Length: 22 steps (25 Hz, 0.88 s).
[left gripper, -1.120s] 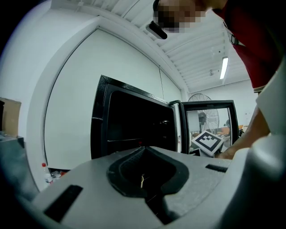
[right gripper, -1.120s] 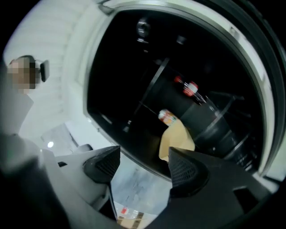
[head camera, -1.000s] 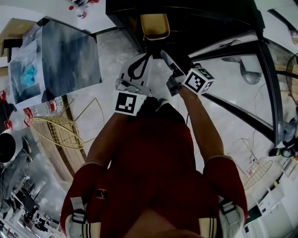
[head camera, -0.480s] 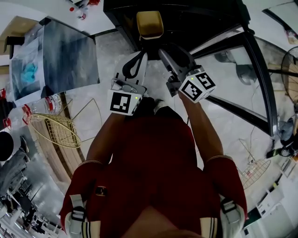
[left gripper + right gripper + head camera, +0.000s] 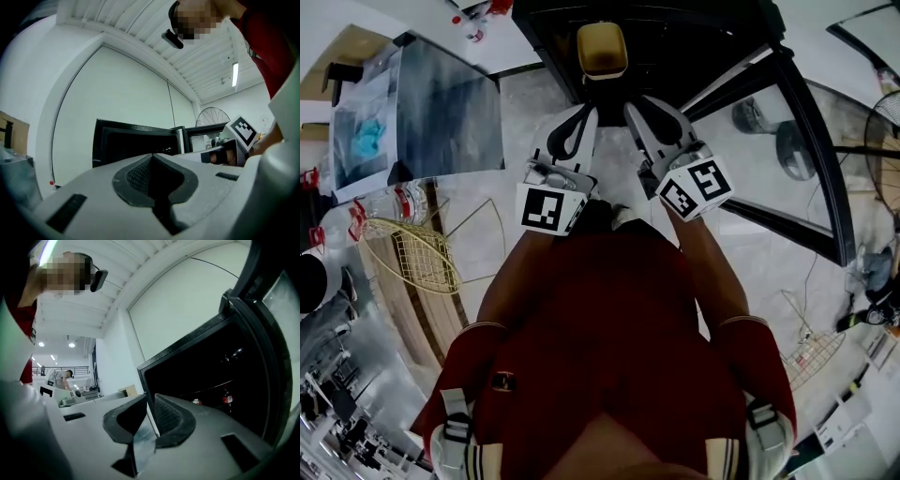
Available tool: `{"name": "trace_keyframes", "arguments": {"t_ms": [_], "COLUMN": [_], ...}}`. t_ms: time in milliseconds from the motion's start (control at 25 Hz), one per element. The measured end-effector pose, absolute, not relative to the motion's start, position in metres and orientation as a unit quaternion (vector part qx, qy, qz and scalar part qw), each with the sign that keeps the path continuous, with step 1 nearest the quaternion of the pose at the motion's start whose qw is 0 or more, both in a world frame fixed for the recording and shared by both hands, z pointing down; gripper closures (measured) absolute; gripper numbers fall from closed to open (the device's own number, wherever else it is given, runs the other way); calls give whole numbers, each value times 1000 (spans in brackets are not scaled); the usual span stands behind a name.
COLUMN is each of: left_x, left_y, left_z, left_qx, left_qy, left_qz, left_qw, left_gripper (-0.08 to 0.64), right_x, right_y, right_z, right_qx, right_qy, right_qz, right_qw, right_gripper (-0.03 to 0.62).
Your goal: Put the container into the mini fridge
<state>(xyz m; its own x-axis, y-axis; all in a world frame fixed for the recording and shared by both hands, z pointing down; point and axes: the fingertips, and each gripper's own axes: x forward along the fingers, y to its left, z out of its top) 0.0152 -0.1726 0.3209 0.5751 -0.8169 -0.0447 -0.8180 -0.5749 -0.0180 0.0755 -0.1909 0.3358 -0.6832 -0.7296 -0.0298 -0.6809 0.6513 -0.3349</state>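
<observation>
At the far left a grey box (image 5: 441, 103) and a wire basket (image 5: 403, 251) stood on the pale marbled floor (image 5: 525, 112). The left gripper (image 5: 579, 114) was pressed together on nothing, held level before the fridge (image 5: 703, 37). The container (image 5: 602, 49) — yellow — sat inside the fridge's dark opening, well apart from both grippers. The right gripper (image 5: 645, 105) had just been closing its jaws; they stood nearly together with a slit left and nothing between them. To the right the glass door (image 5: 811, 122) hung wide open, with a fan (image 5: 886, 131) beyond it. The placing looked done. The likely remainder was shutting the door — best pushed at its frame rather than the glass, with both grippers kept clear of the opening so the container was not nudged.
</observation>
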Motion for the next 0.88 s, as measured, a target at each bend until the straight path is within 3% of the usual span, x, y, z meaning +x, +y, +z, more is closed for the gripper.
{"name": "trace_keyframes", "arguments": {"t_ms": [240, 880], "left_x": [22, 40], "left_y": [-153, -109], "left_z": [307, 287], "left_qx": [-886, -890], "left_qy": [462, 453], "left_qz": [21, 24], "left_qw": [27, 40], "left_gripper": [554, 554], "right_x": [78, 99], "right_y": [-166, -116], "right_z": [311, 295], "right_qx": [-391, -398], "right_qy": [913, 914], "right_qz": [-93, -44], "right_qw": [70, 64], "right_gripper": [591, 594]}}
